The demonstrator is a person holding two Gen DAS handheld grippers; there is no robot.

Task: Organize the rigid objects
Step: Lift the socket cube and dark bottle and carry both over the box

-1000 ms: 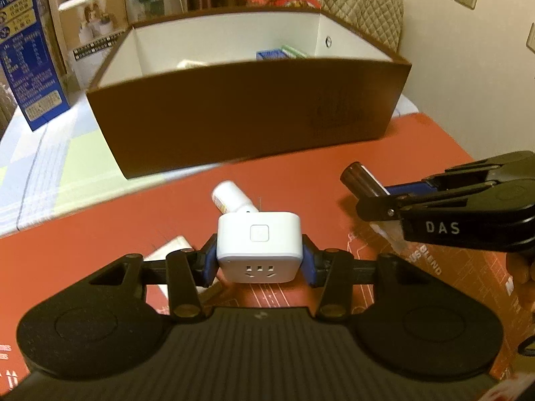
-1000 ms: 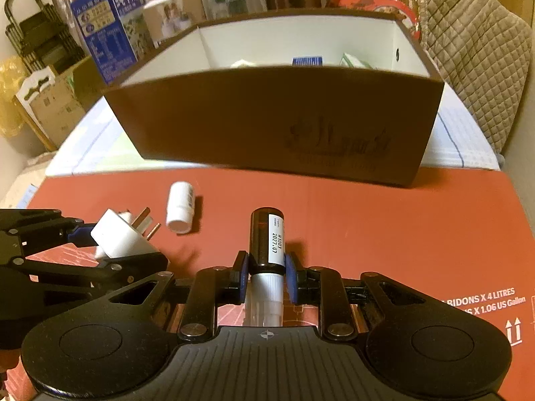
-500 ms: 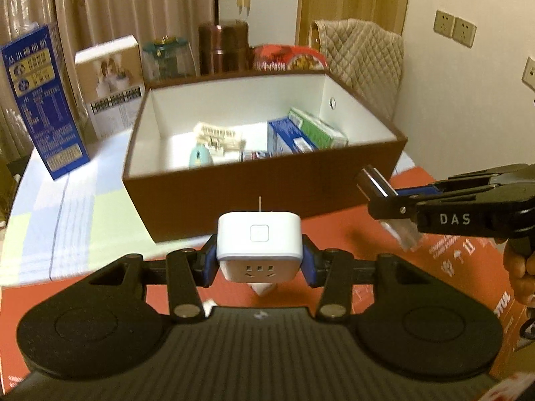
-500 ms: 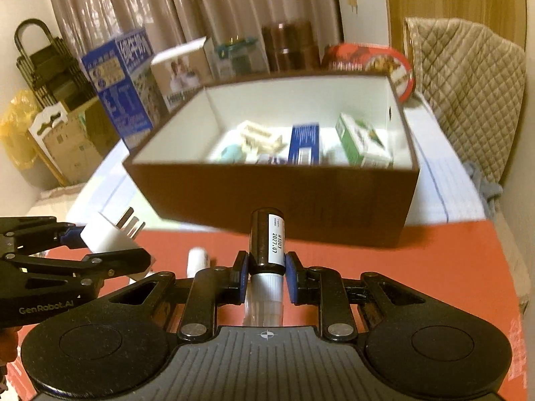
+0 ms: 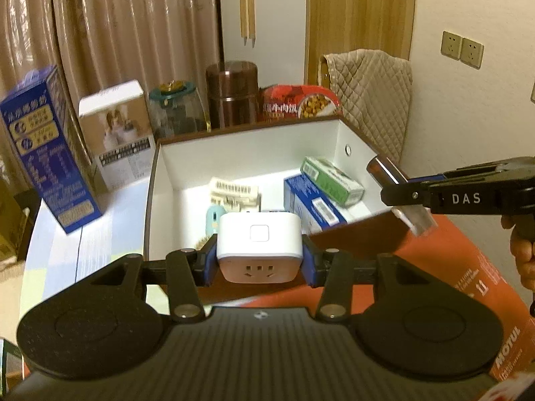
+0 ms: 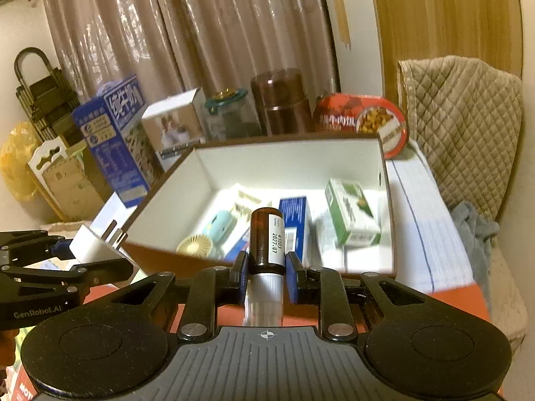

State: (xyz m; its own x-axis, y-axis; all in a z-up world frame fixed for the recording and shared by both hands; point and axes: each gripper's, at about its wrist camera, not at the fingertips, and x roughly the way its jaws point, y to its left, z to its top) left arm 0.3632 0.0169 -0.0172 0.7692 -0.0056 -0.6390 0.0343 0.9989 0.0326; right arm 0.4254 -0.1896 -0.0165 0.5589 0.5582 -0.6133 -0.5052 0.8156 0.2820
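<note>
Socket adapter and brown vial, each clamped in a claw, left claw and right claw, hover at the brown storage box, apparently for dropping in.

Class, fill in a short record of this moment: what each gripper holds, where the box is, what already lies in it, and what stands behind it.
left gripper: shut on a white plug adapter, held up in front of the box
right gripper: shut on a brown bottle with a white cap
box: brown outside, white inside, open top
in the box: green carton, blue carton, pale blue item, round straw-coloured item
behind the box: blue milk carton, brown canister, red tin
</note>
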